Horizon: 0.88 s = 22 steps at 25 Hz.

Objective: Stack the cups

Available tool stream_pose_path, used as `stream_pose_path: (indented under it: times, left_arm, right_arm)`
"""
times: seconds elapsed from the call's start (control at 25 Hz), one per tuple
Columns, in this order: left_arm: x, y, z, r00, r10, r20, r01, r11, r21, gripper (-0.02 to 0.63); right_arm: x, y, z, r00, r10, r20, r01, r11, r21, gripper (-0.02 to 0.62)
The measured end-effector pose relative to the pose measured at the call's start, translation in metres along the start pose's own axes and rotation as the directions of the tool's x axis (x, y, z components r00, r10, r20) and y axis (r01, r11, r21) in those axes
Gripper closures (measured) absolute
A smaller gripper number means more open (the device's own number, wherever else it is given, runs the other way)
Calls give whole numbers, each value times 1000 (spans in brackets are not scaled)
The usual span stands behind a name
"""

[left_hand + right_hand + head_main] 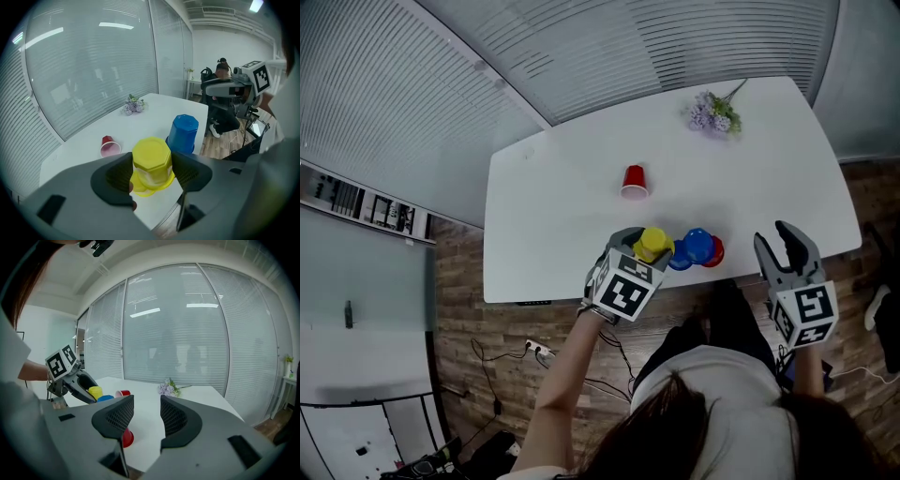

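**Left tool clamping the yellow cup beside the blue one**

I am closing my left tool [647,247] on a yellow cup [151,159]. The cup is sitting upside down between the two pads, which are pressing on its opposite sides. The tool is pointing steeply down at the white counter [562,216], close to its near edge. The cup's rim is hanging low over the surface, and I cannot tell whether it is touching down.

Just beside the yellow cup, on the side toward my other hand, a blue cup [183,133] is standing upside down. A red cup [126,438] is standing upside down against the far side of the blue one, partly hidden behind a pad in the right gripper view.

I am holding my right tool [146,404] off the counter's near edge, well apart from the cups. Its pads are standing apart and nothing is sitting between them.

Farther in, near the middle of the counter, a second red cup [634,181] is lying on its side, apart from the other three. A sprig of lavender flowers [714,114] is lying toward the far edge.
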State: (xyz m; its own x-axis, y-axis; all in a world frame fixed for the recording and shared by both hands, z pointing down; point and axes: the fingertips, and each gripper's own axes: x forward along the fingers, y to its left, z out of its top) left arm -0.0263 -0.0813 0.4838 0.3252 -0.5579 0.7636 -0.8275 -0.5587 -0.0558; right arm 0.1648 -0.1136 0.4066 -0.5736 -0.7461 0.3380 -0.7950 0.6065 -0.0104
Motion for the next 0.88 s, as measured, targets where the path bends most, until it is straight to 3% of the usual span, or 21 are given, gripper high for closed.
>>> stream_pose_path:
  times: [0.4, 0.64, 0.88]
  left_arm:
    - [5, 0, -1, 1000, -10, 27, 11, 999, -49, 331]
    - [2, 1, 4, 999, -4, 43, 6, 999, -53, 294]
    - [-27, 0, 19, 995, -8, 102, 16, 996, -82, 284]
  right_arm:
    - [7, 4, -2, 1000, 21, -10, -21, 1000, -8, 393]
    - [12, 5, -1, 999, 41, -13, -41, 999, -10, 393]
    - [17, 12, 3, 997, 76, -11, -76, 997, -20, 393]
